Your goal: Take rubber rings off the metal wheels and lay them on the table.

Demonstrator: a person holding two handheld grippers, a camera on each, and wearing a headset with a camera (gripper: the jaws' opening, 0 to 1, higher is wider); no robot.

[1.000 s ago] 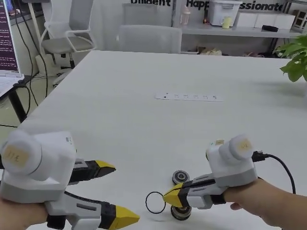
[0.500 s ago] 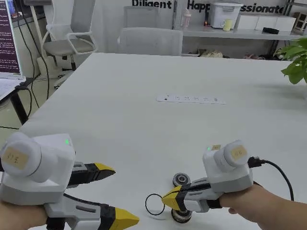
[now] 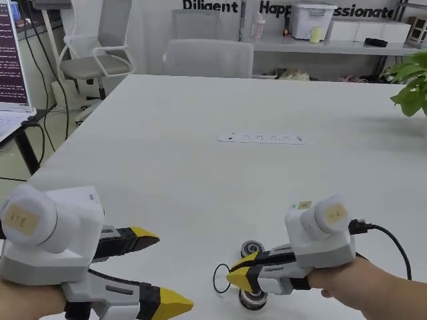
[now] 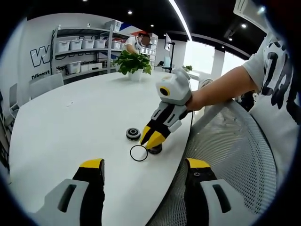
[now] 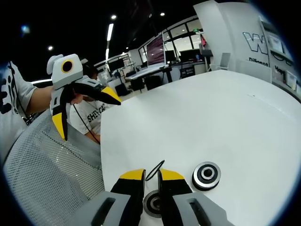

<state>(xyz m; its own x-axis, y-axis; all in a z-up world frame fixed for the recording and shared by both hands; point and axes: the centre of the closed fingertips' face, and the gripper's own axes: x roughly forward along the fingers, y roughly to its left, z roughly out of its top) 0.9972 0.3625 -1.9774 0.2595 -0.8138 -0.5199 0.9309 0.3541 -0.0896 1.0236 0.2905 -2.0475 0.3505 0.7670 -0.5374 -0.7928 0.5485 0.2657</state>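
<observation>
Wall lettering (image 3: 210, 5) left of the white storage bin (image 3: 312, 19): "Diligent". Just left of bin: "Happ", rest hidden. Right of bin: "ssionate". Monitor (image 3: 9, 53) far left of bin: text too small to read.
</observation>
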